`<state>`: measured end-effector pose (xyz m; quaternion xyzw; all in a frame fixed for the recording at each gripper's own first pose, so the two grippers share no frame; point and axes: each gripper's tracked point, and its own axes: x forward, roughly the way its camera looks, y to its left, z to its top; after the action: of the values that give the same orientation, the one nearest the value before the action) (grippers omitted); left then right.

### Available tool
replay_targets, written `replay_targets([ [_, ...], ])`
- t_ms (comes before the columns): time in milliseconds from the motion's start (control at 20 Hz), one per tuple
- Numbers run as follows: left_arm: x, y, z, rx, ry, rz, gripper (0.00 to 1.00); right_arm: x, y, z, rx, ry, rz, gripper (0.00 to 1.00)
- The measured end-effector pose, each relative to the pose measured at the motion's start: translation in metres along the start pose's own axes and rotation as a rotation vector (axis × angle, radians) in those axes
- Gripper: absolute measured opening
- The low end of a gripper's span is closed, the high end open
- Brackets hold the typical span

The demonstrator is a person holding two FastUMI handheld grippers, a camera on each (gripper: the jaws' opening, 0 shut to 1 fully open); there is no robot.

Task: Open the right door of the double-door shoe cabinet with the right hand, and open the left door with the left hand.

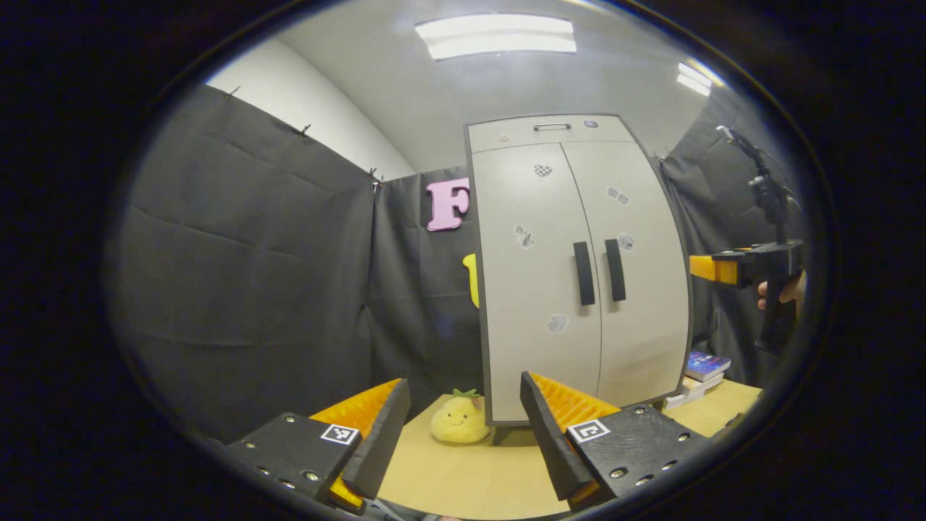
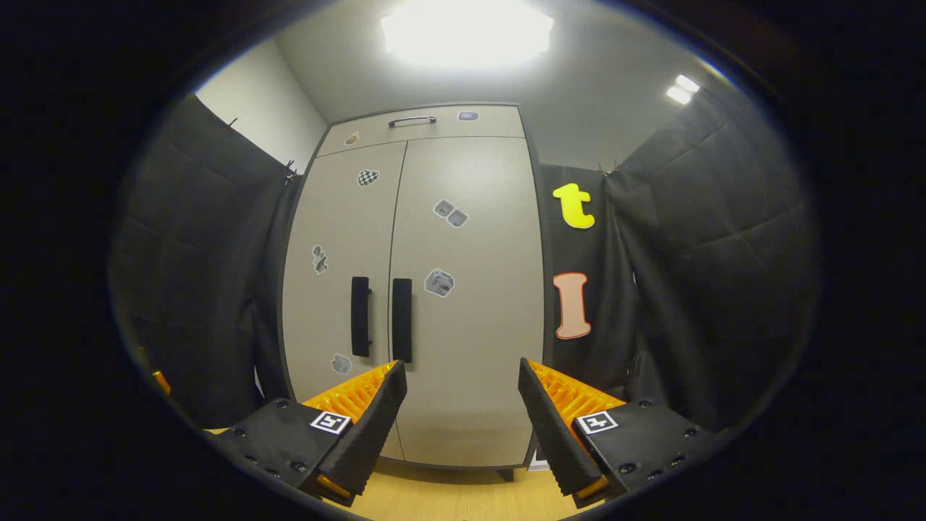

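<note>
Left gripper view farther, left of the shared cabinet (image 1: 579, 268); right gripper view nearer, head-on.

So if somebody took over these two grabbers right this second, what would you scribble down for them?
Left gripper: open, holding nothing, well back from the cabinet.
Right gripper: open, holding nothing, facing the right door from closer in.
Left door and right door are both shut; the two dark handles sit side by side at the middle seam.
Done: nothing yet.
Left: right gripper pulls the right door open, left gripper pulls the left door open.
</note>
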<state>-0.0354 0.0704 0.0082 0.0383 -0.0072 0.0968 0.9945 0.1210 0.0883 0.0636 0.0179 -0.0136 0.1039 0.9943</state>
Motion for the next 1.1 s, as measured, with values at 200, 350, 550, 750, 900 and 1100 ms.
replay_targets([
  [200, -0.006, 0.014, -0.003, 0.018, 0.006, 0.03, 0.89, 0.027, 0.028, 0.018, 0.038, -0.021, 0.056, 0.97],
  [350, -0.011, 0.023, -0.006, 0.015, 0.018, 0.047, 0.89, 0.053, 0.046, 0.027, 0.02, -0.026, 0.085, 0.97],
  [550, -0.016, 0.033, -0.008, 0.014, 0.02, 0.068, 0.89, 0.092, 0.067, 0.027, 0.009, -0.01, 0.09, 0.97],
  [750, -0.019, 0.046, -0.01, 0.011, 0.024, 0.093, 0.89, 0.125, 0.078, 0.019, -0.019, 0.032, 0.074, 0.98],
  [900, -0.018, 0.049, -0.012, 0.005, 0.03, 0.114, 0.89, 0.148, 0.082, 0.01, -0.018, 0.069, 0.054, 0.97],
  [1100, -0.017, 0.056, -0.018, 0.012, 0.041, 0.136, 0.89, 0.17, 0.086, -0.002, 0.001, 0.117, 0.031, 0.98],
])
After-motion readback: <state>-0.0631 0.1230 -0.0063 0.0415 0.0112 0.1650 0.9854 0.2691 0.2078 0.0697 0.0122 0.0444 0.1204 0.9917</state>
